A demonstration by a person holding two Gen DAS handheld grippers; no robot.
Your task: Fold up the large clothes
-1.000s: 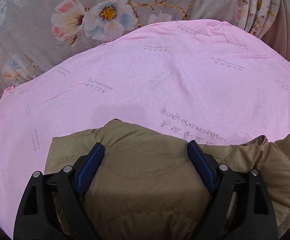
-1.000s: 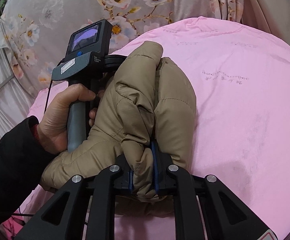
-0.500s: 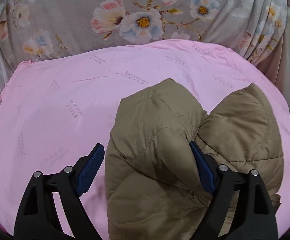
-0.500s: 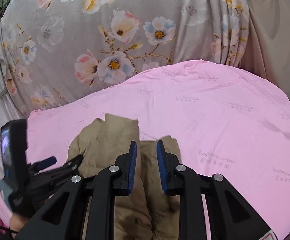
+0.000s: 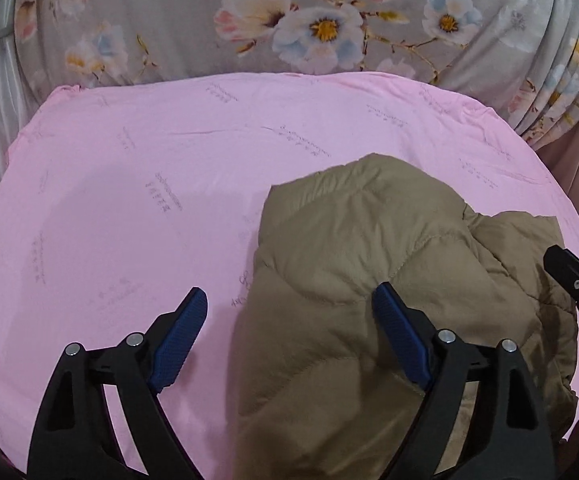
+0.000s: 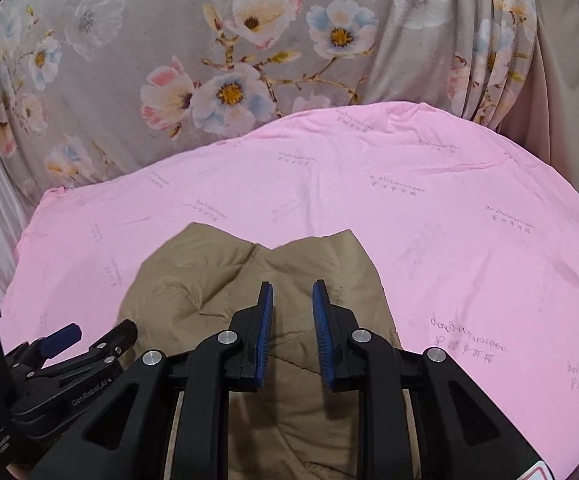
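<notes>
A: Left wrist view, noted: left gripper [image 5: 285, 320] spread wide and released, nothing pinched. Left pad over bare pink sheet [image 5: 129, 200], right pad [image 5: 399, 340] over the tan padded jacket [image 5: 369, 280], not visibly pressing on it. Contact underneath not resolvable.

B: Location of jacket?

A: Bundled on the sheet, filling the view from 6 o'clock up toward 2 o'clock. Left edge of bundle falls between the two pads. Far corner near 1 o'clock, well short of the floral curtain [image 5: 309, 28]. Black frame of the other tool at 3 o'clock, beside the bundle's right flank.

B: Right wrist view?

A: Right gripper [image 6: 292, 312] parted by a narrow gap, pads [image 6: 266, 332] clear of cloth, holding nothing. Same jacket directly below and ahead, running from 6 o'clock up to 12 o'clock of the fingers. Two lobes at the far end with a notch between them, roughly in line with the gap. Left tool visible low at 8 o'clock, touching or just beside the bundle's left edge; cannot say which.

B: Long axis?

A: Judged to run away from the fingers in both views, near to far. Right gripper centred on it; left gripper offset toward the left edge.

B: Nearer hand for a next grasp?

A: Judged: right for the middle fold, left for the left edge. Puffy cloth likely to spring open once let go.
</notes>
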